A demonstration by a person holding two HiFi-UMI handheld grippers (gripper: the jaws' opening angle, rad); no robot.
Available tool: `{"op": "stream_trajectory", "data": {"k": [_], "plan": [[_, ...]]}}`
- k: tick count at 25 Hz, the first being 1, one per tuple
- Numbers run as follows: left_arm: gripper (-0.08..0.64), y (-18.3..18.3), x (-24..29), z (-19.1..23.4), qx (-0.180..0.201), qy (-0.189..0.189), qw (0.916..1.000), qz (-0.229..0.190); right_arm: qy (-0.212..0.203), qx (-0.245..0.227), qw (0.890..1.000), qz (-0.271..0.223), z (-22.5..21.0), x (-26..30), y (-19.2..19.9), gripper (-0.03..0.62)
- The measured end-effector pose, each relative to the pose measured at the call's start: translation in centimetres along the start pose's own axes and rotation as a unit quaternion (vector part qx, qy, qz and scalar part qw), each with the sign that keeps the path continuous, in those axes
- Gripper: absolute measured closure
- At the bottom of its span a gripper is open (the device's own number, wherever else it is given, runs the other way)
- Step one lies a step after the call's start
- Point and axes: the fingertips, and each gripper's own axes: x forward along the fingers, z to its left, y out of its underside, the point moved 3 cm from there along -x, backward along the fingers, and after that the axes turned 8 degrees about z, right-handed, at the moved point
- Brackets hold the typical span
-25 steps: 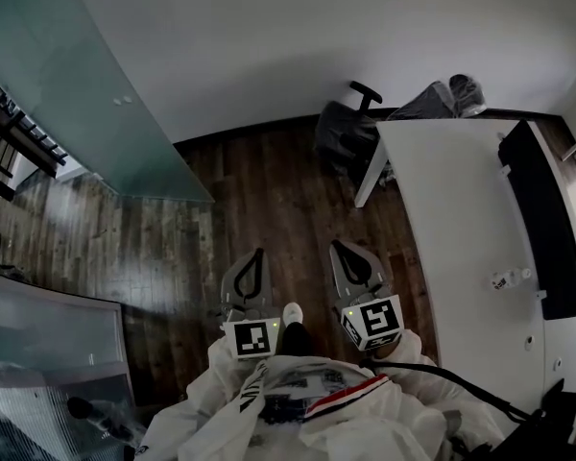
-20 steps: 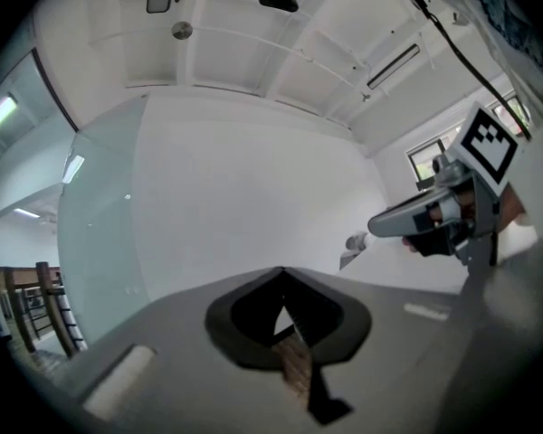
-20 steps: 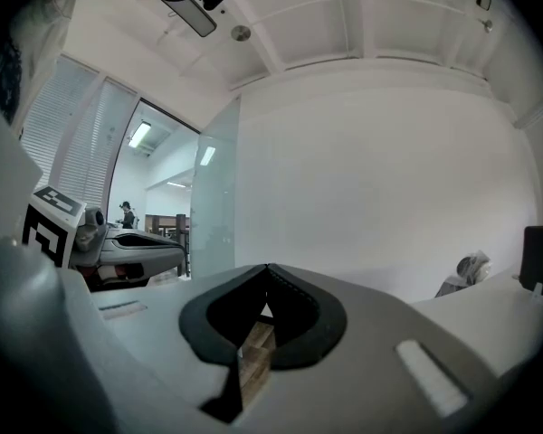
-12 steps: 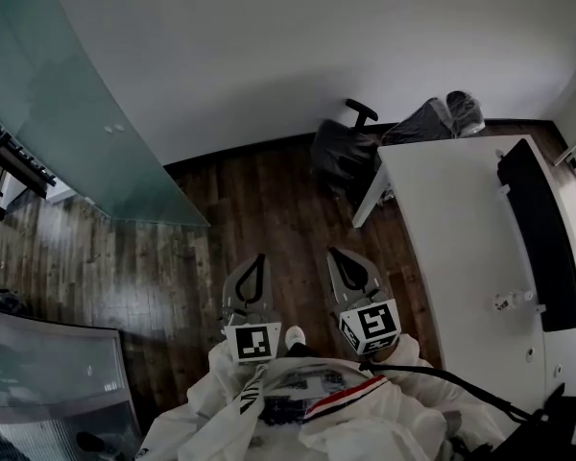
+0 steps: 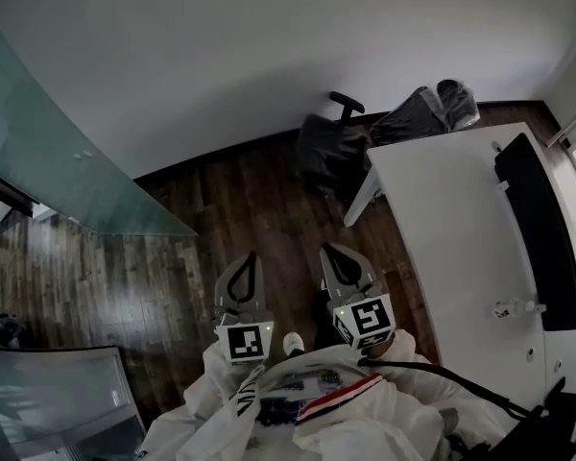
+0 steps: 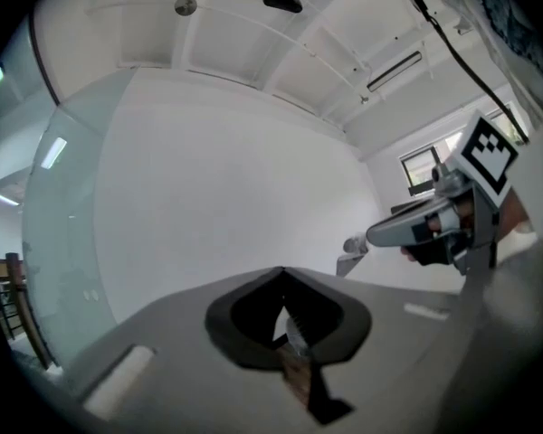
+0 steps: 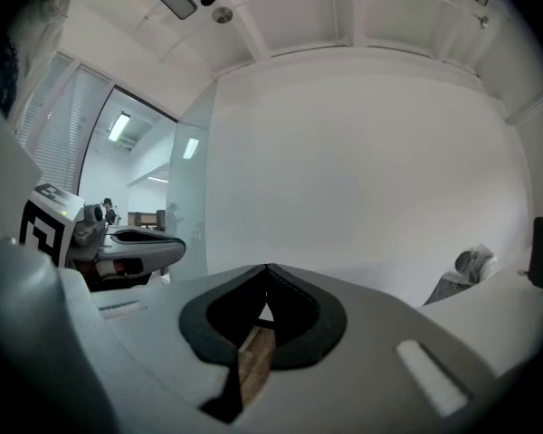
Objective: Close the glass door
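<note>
- Glass door [image 5: 48, 161]: 1 frosted, pale green pane, standing upright, with 2 small round fittings on it.
- Left gripper [image 5: 250, 255], right gripper [image 5: 325, 249]: jaws together, nothing between.

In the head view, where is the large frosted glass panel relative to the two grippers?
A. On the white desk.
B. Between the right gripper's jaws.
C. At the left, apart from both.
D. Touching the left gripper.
C: the frosted glass panel stands at the left, with wooden floor between it and the left gripper; the right gripper is farther still.
</note>
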Motion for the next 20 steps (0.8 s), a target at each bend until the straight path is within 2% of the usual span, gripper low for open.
{"op": "stream_trajectory", "data": {"k": [5,12,20], "plan": [[0.558,0.4,6.6,1.5,-0.016,-0.033,0.9989,0.029,-0.025,0.005,1.0,0.004,-4.9,5.8,-0.6,0.588],[0.558,0.0,13.7,3.0,-0.005,-0.083,0.9957,0.04,-0.063,0.016,0.998,-0.016,-10.9,12.0,-0.9,0.586],[0.558,-1.5,20.0,3.9,-0.003,-0.11,0.9925,0.053,-0.107,0.015,0.994,-0.009,-15.2,17.8,-2.4,0.588]]}}
